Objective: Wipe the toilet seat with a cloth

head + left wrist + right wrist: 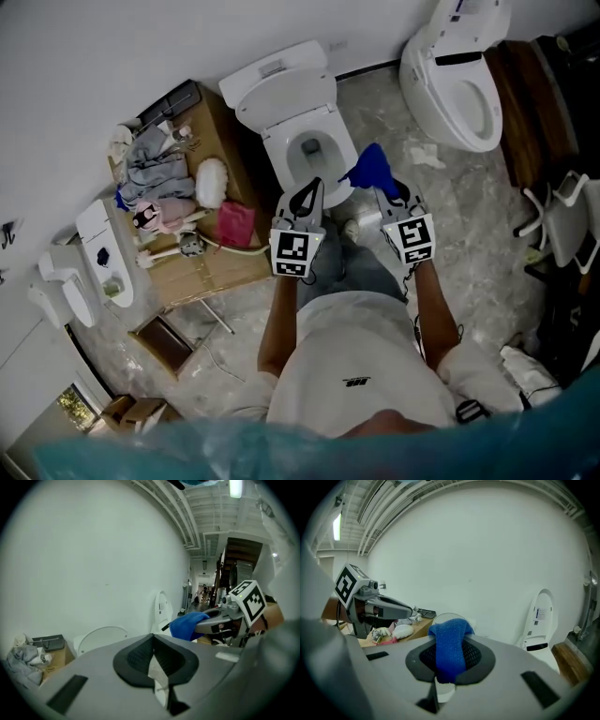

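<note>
The white toilet (281,155) stands against the wall, straight ahead of me, with its bowl uncovered. A blue cloth (372,169) hangs over the bowl's right rim, and my right gripper (382,187) is shut on it. In the right gripper view the cloth (450,653) is folded between the black pads (476,653). My left gripper (312,184) hovers by the bowl's front edge, its jaws shut with nothing in them; its pads (136,656) meet at the tip. In the left gripper view the right gripper carries the cloth (187,624) on the right.
A cardboard box (211,267) heaped with clothes and oddments stands left of the toilet. A second toilet (459,84) is at the upper right, with crumpled tissue (427,155) on the floor beside it. White fixtures (103,253) line the left wall.
</note>
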